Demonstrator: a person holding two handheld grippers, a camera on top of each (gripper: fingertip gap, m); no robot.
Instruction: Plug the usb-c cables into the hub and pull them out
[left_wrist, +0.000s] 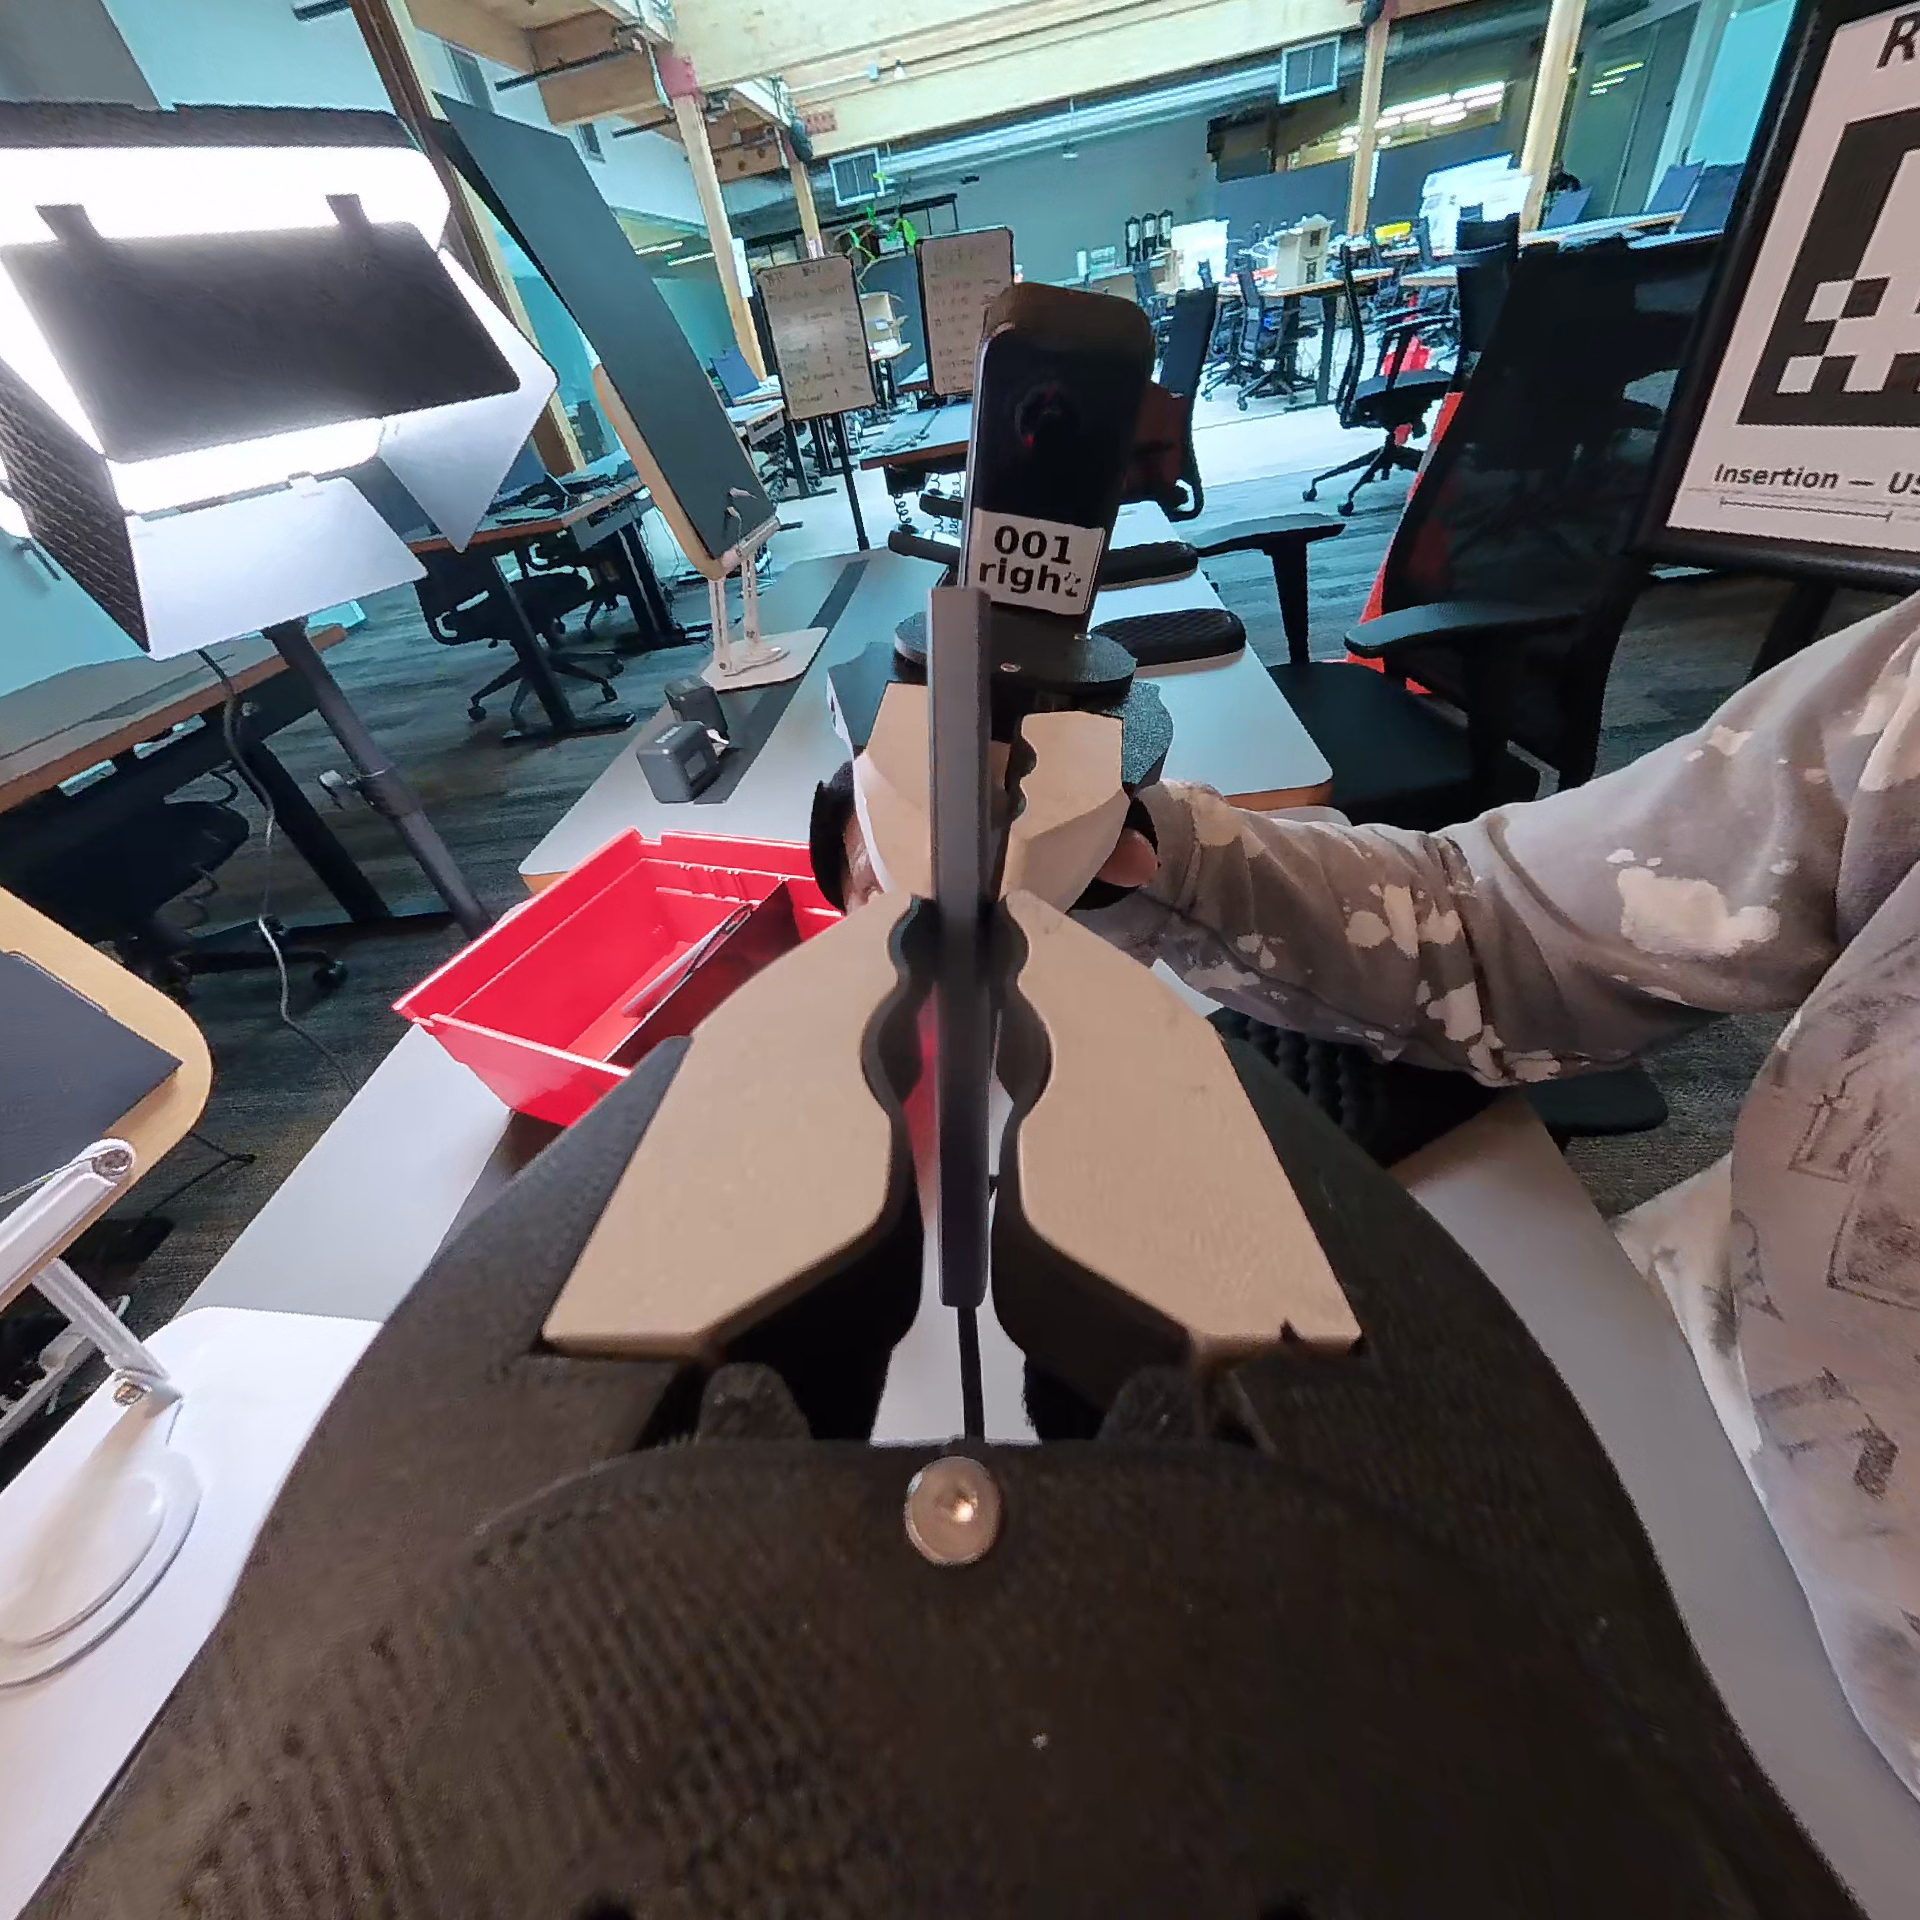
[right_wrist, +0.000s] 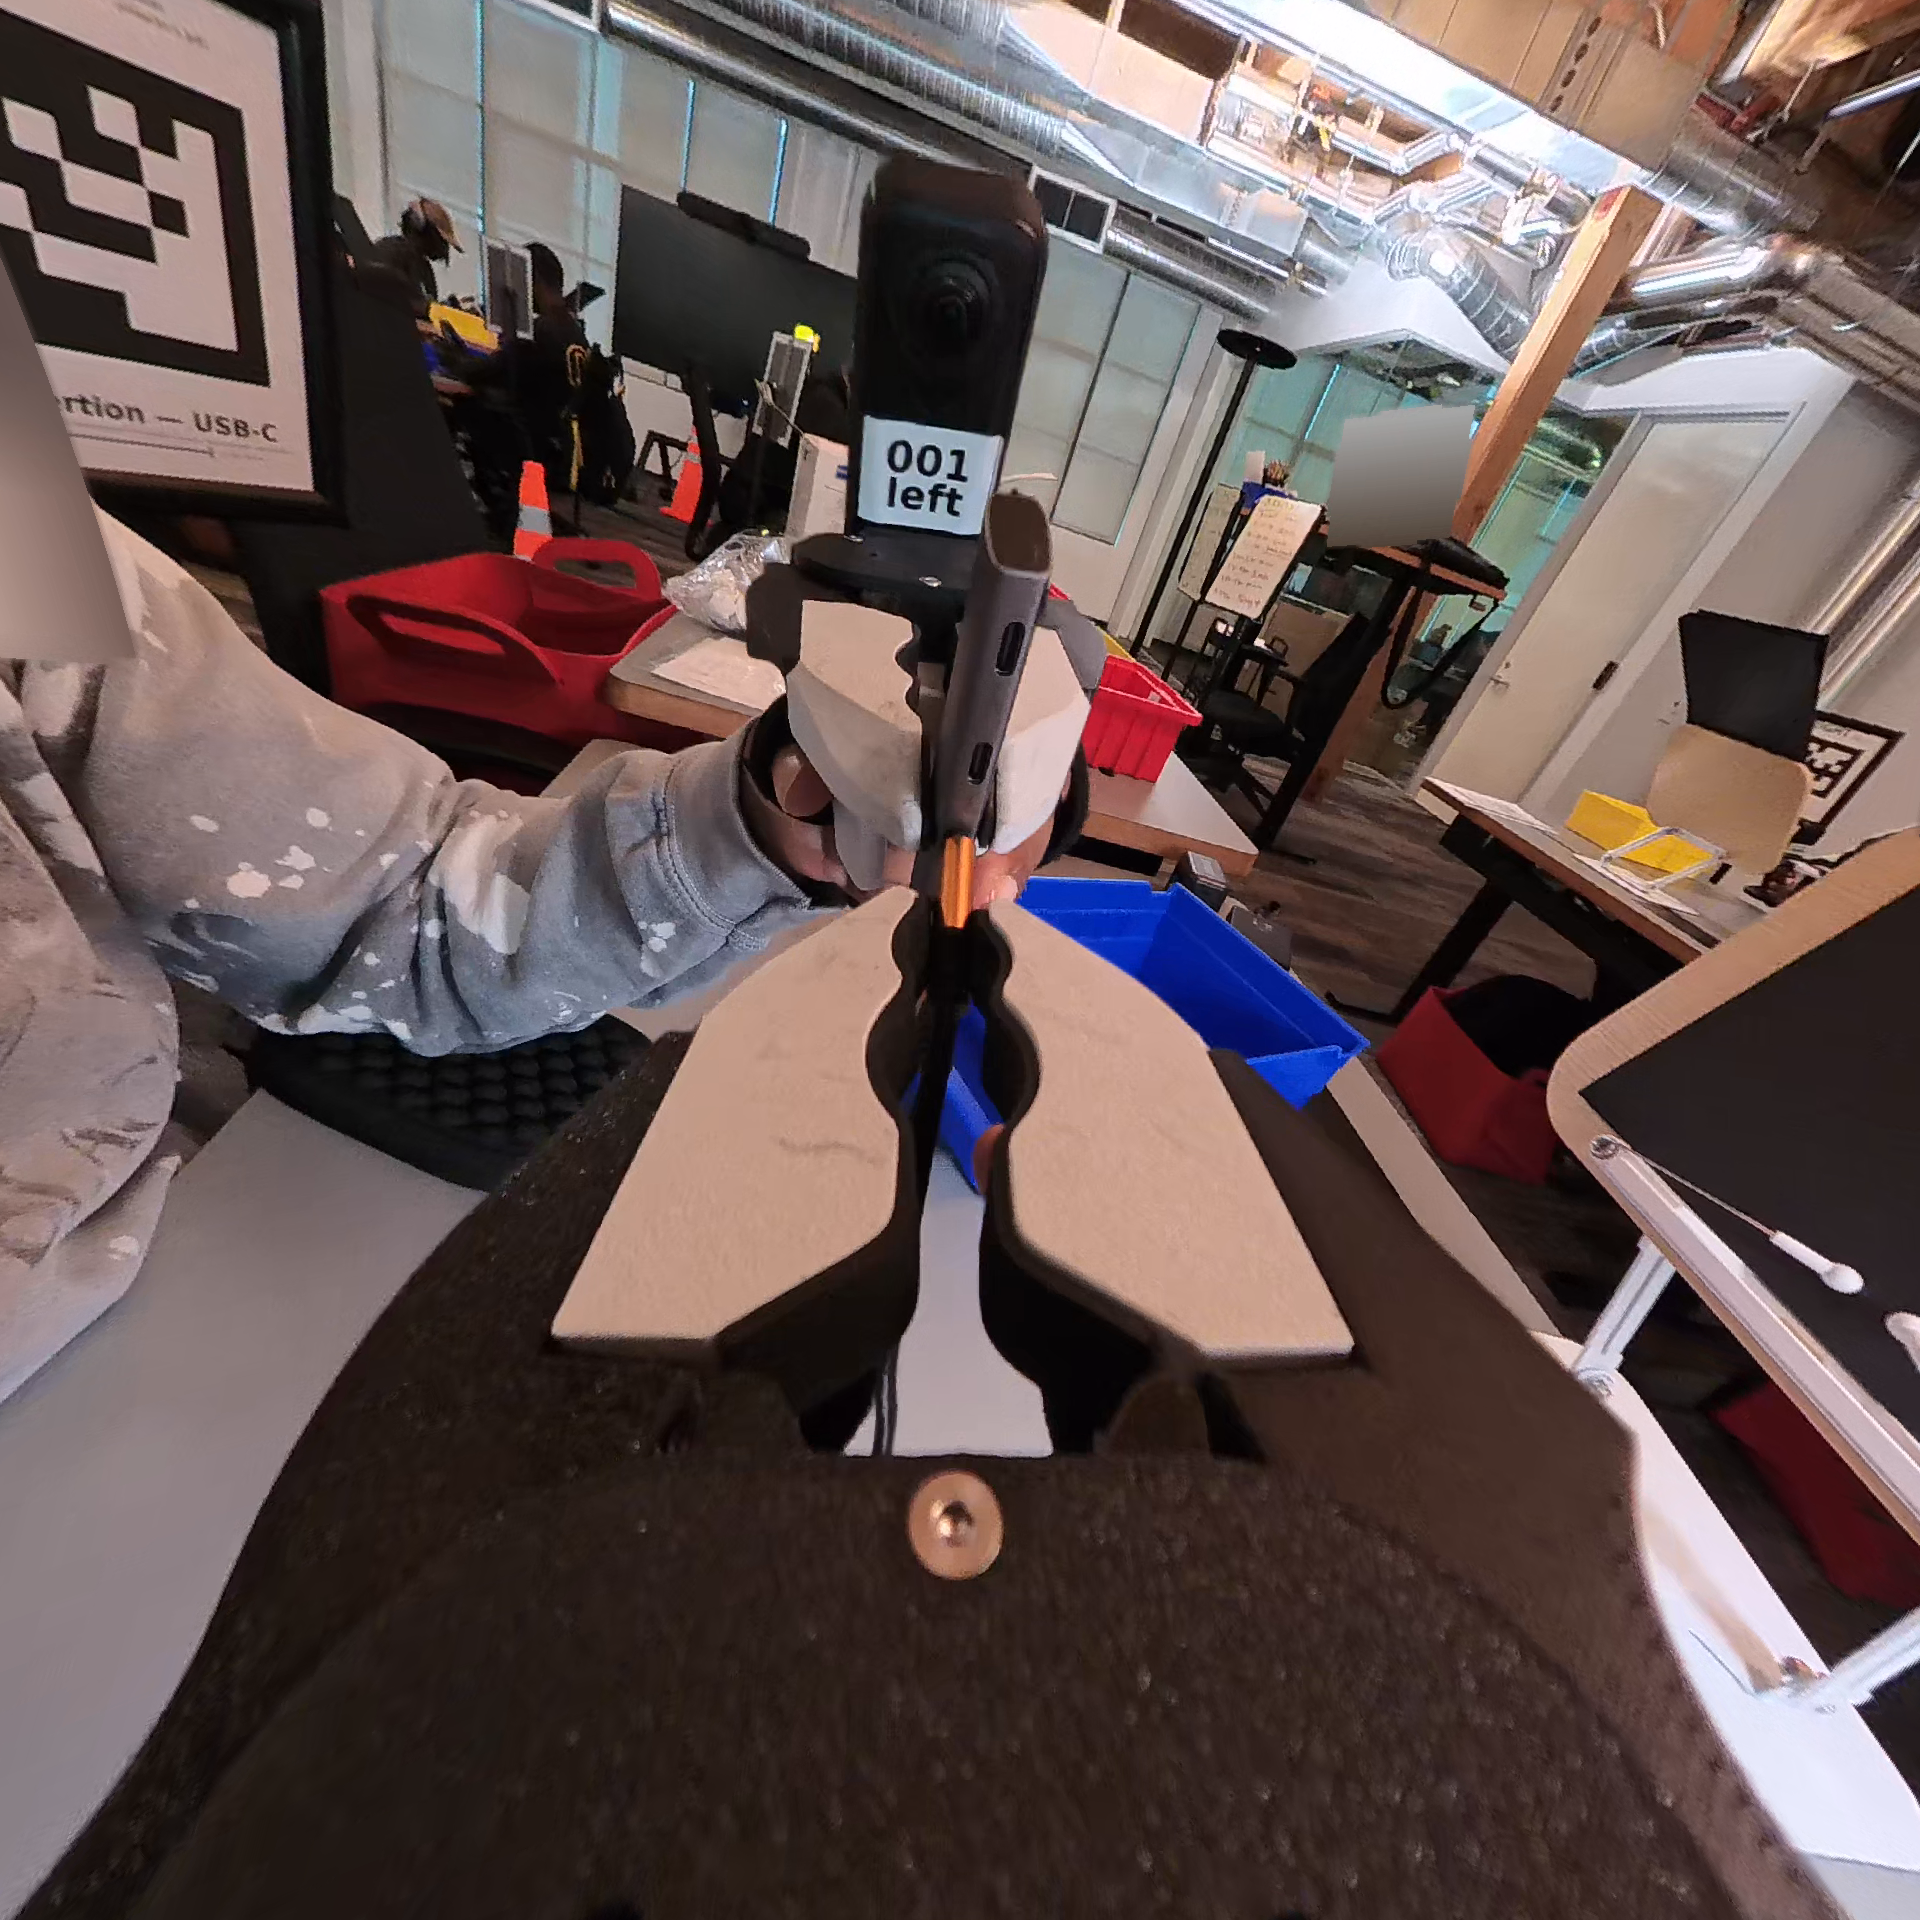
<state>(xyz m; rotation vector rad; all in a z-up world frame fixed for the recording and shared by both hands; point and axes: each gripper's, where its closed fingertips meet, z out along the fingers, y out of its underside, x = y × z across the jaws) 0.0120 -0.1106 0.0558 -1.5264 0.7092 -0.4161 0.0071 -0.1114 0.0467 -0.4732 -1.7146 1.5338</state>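
Left gripper: fingers clamped on the dark grey hub, held edge-up at frame centre. Right gripper: fingers closed on the black usb-c cable; its orange plug touches the hub's lower end. Red bin, centre left.

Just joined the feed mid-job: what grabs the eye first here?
Dead centre, the left gripper clamps a slim dark grey usb-c hub held upright. Facing it, the right gripper pinches an orange-tipped usb-c cable at the hub's lower end. A red bin sits behind on the table.
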